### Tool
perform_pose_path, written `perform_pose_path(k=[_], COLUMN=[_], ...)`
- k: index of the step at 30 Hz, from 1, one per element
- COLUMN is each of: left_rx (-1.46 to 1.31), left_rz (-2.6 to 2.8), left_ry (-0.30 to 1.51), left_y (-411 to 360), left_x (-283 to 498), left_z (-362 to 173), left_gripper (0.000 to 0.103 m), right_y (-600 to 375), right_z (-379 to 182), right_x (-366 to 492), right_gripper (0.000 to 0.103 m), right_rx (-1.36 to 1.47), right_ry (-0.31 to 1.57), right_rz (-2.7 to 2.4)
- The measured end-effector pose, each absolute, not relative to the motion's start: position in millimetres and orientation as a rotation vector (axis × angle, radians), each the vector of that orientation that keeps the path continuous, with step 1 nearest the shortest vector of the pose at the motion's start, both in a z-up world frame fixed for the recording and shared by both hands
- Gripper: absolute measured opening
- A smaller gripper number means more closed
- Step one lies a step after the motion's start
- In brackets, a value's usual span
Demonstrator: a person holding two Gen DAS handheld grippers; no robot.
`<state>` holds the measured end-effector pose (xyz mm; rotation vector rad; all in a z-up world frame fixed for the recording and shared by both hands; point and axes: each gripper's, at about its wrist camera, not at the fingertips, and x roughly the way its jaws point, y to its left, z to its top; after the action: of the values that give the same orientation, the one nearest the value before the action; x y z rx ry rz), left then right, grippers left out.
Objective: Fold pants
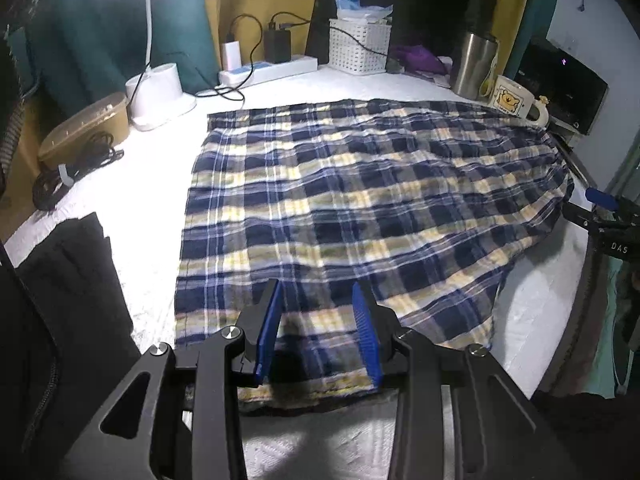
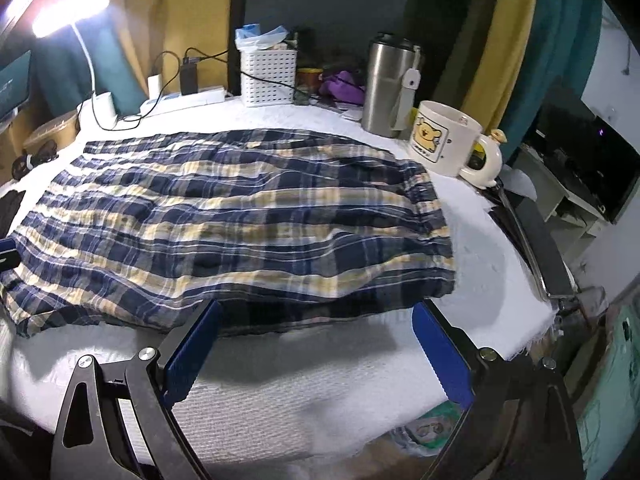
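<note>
My left gripper (image 1: pixel 318 316) sits low in its frame, jaws parted over the near hem of the plaid pants (image 1: pixel 352 208), gripping nothing. My right gripper (image 2: pixel 316 344) hangs spread wide, empty, just short of the pants' near edge. The pants lie flat across mid-frame on the white cloth-covered table (image 2: pixel 480 248). Beyond, at upper right, stand a bear mug (image 2: pixel 444 140) and a steel tumbler (image 2: pixel 388 84).
</note>
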<state>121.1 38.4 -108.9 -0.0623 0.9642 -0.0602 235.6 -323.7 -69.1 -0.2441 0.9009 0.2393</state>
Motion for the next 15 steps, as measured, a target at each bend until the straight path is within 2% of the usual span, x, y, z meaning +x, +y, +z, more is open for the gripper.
perform_pose_path(k=[4,15], left_rx=[-0.063,-0.072], left_rz=[-0.037,0.02], left_ry=[1.004,0.975], left_y=[36,30], left_x=[128,137], left_z=[-117,-101], left_gripper=[0.036,0.036], right_y=[-336,-376], right_z=[-70,-94], right_x=[240,257], right_gripper=[0.096,0.097], right_rx=[-0.209,0.008], right_ry=[0.903,0.982], right_rz=[0.235,0.309])
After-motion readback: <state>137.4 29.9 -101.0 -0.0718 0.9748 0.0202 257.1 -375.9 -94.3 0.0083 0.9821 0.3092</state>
